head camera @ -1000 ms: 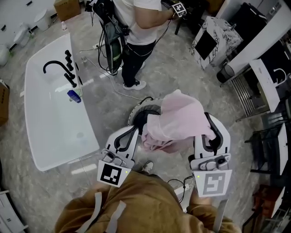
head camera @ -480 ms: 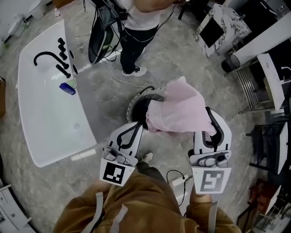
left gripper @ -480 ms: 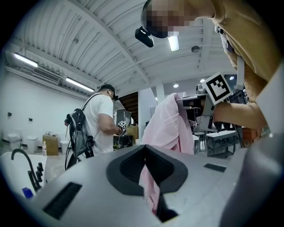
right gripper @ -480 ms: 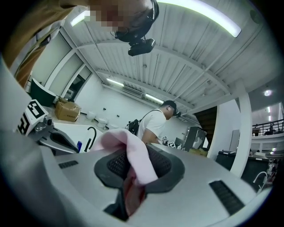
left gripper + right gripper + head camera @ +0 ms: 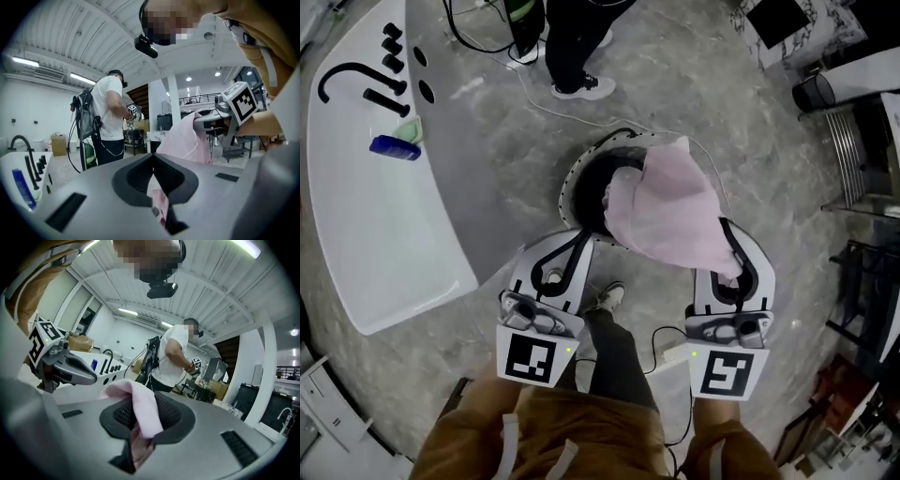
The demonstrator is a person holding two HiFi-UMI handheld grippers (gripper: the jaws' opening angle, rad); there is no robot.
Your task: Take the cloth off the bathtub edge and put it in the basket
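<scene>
The pink cloth (image 5: 670,211) is held off the floor, stretched betw. both grippers, w/ its left part overlapping the dark opening of the round basket (image 5: 565,192). One corner is pinched by the left gripper (image 5: 586,248), another by the right gripper (image 5: 729,246); both sets of jaws are clamped on fabric. Vs. a sec ago, cloth & grippers are seen lower, w/ the basket nearer beneath. The bathtub (image 5: 375,216) is left well apart. Transport is judged nearly done; only lowering & release are left.

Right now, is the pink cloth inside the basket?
Out: the cloth hangs over the basket, pinched by the left claw and the right claw.
</scene>
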